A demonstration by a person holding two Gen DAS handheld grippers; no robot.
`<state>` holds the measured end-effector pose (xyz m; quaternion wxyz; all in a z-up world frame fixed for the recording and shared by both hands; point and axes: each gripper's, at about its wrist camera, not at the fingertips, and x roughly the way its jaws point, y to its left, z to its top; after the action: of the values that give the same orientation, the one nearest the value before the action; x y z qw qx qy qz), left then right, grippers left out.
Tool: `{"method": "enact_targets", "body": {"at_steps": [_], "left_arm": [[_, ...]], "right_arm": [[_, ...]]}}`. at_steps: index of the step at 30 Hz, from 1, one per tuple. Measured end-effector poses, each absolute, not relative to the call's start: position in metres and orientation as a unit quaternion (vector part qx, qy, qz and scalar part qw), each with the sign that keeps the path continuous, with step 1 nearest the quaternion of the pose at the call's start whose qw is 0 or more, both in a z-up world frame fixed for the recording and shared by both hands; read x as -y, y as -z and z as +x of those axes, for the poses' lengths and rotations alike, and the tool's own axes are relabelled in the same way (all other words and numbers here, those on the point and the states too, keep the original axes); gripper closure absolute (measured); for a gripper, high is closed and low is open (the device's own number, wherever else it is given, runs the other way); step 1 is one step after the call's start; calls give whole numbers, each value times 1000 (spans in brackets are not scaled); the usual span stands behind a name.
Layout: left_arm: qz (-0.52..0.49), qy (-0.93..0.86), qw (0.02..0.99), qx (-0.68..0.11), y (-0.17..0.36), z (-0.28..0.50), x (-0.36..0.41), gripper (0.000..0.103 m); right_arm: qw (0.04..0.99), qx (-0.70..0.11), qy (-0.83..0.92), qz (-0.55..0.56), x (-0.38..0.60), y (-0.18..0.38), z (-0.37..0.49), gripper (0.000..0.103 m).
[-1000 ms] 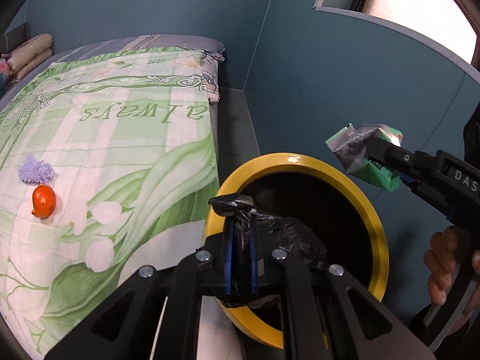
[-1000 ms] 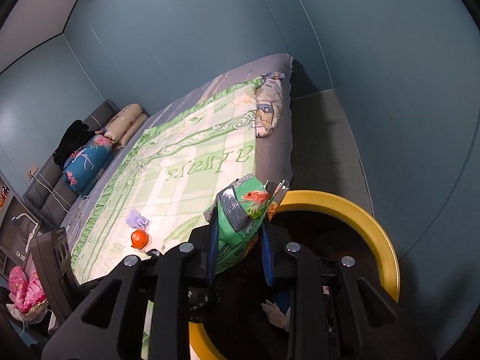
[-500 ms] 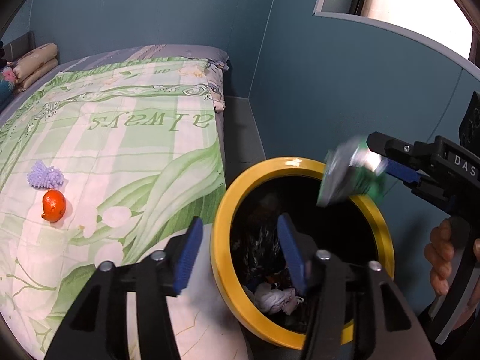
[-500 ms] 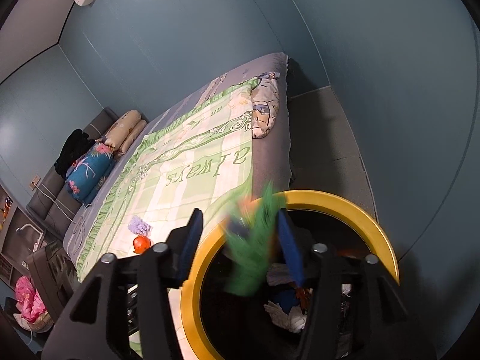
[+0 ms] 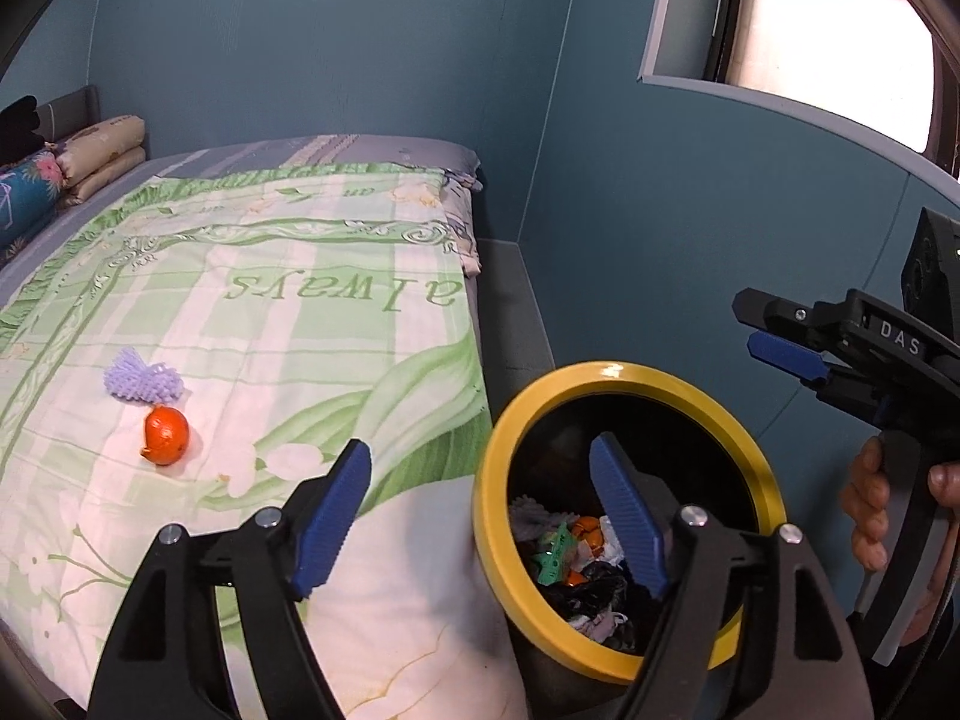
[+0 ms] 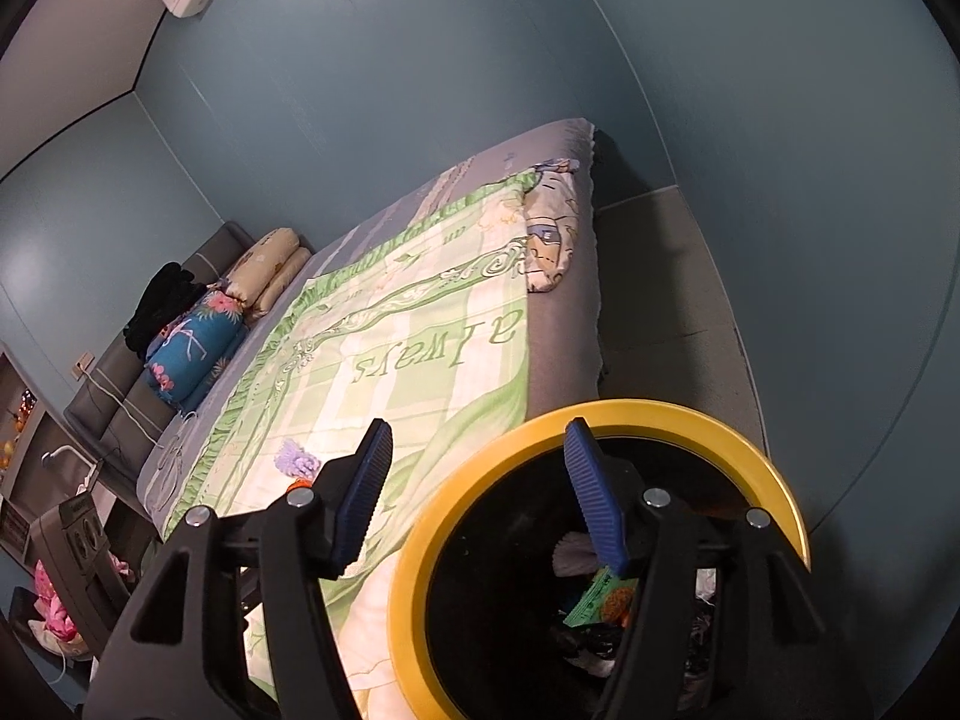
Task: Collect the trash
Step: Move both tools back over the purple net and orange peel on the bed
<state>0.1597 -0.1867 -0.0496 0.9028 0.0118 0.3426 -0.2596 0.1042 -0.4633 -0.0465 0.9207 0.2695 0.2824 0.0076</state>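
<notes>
Both grippers hang over the bin (image 5: 624, 375) with nothing between their spread jaws — left gripper (image 5: 480, 510) and right gripper (image 6: 477, 489) alike (wrappers lie inside). An orange (image 5: 166, 435) and purple foam net (image 5: 141, 383) wait on the bed (image 5: 288, 300), likely next.

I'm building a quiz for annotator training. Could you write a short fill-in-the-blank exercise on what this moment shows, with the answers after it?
1. The round black trash bin beside the bed has a rim coloured ____.
2. The jaws of the left gripper and the right gripper are both ____.
3. On the green floral quilt, the small orange fruit lies next to a crumpled foam net coloured ____.
4. The green snack wrapper now lies inside the ____.

Answers: yellow; open; purple; bin
</notes>
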Motion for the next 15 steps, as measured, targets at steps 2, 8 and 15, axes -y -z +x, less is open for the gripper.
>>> {"method": "enact_targets", "body": {"at_steps": [2, 8, 15], "left_arm": [[10, 256, 907, -335, 45, 159, 179, 28], [-1, 238, 918, -317, 34, 164, 149, 26], [-19, 205, 931, -302, 28, 180, 104, 24]], "right_arm": [[922, -282, -13, 265, 458, 44, 107, 44], [924, -285, -37, 252, 433, 36, 123, 40], [922, -300, -69, 233, 391, 34, 158, 37]]}}
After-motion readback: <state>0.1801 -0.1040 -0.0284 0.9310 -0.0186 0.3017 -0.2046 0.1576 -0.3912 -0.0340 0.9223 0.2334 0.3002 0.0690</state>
